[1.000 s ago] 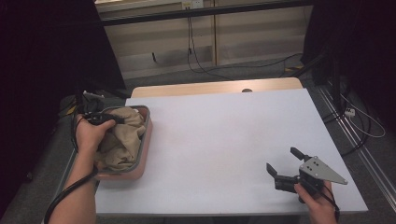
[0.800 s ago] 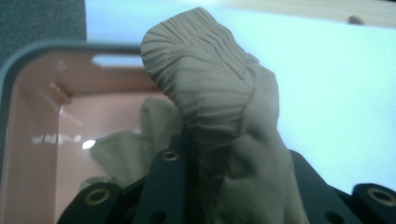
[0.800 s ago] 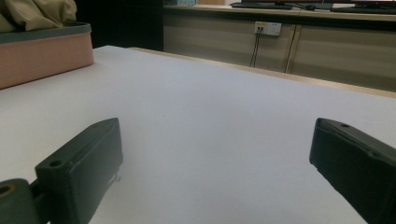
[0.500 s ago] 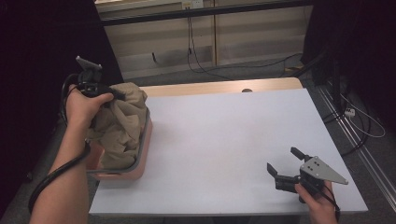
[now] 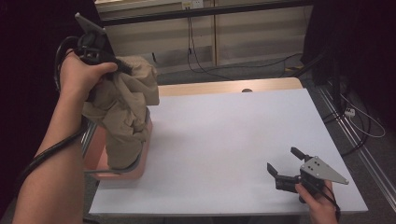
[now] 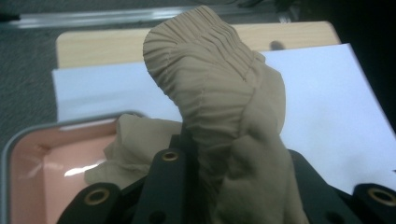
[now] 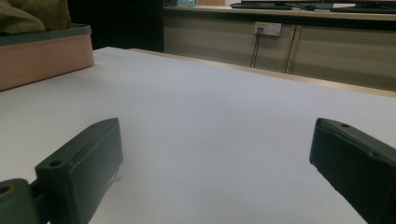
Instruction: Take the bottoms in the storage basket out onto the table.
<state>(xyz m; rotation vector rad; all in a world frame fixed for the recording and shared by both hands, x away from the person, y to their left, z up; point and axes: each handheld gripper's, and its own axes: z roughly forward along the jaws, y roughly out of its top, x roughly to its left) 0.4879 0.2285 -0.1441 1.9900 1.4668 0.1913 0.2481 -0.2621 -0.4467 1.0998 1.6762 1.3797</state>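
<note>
— What have we got in our left gripper [image 5: 122, 66]?

— The tan cloth [image 5: 122, 109]. We see its jaws clamped on a bunched fold near the top of the cloth, and in the left gripper view the ribbed, gathered part of the fabric [image 6: 219, 93] rises straight up between the two black jaws, which press it from both sides. So the jaws are narrowed down onto the fabric, not spread wide.

— And where does the cloth sit in relation to the tray?

— We hold it raised above the table's left side, and it hangs down in a long crumpled column. Its lower end reaches into the pink tray [image 5: 140, 154] at the left edge of the white tabletop [image 5: 233, 135]. In the left gripper view we can see part of the cloth lying on the tray's pink floor [image 6: 42, 168], near its grey rim.

— What about our right gripper [image 5: 284, 164]?

— It rests low near the front right corner of the table, in our right hand [image 5: 322, 205]. Its jaws stand wide apart with nothing between them; in the right gripper view we see bare white tabletop [image 7: 210, 121] between the two black jaws, and the tray's side wall [image 7: 44, 58] far off at the upper left.

— Are the two grippers close together?

— No, we have them well apart, one at each side of the table.
</note>
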